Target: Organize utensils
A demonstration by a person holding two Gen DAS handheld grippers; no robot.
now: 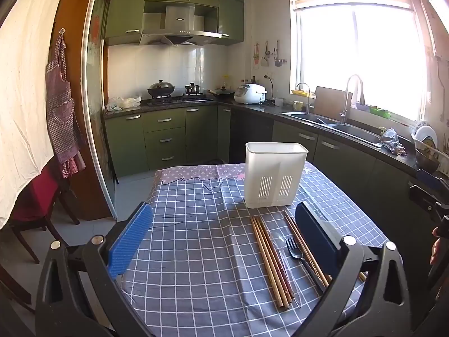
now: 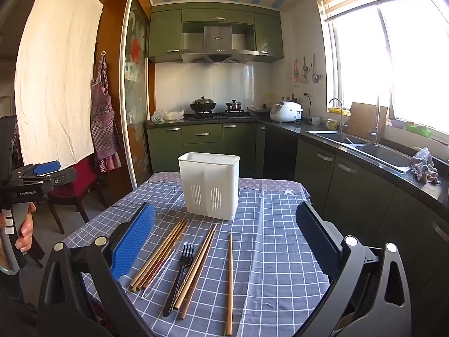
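White plastic, slotted low on its front, the utensil holder stands upright near the far end of the table, on a blue-grey checked cloth. Nearer the cameras the utensils lie flat on the cloth, well short of the holder: a bundle of wooden chopsticks on the left, a clear plastic spoon, hard to make out, touching it, a black plastic fork with its tines toward the holder, a pair of chopsticks just right of the fork, and a single chopstick apart on the right. The right gripper hangs above these with its jaws wide apart and nothing between the pads. The left gripper hovers over the table's left part, jaws likewise spread and empty; its right finger hides part of the pair. A hand holds the left gripper's handle. Green kitchen cabinets, a stove and a sink lie beyond.
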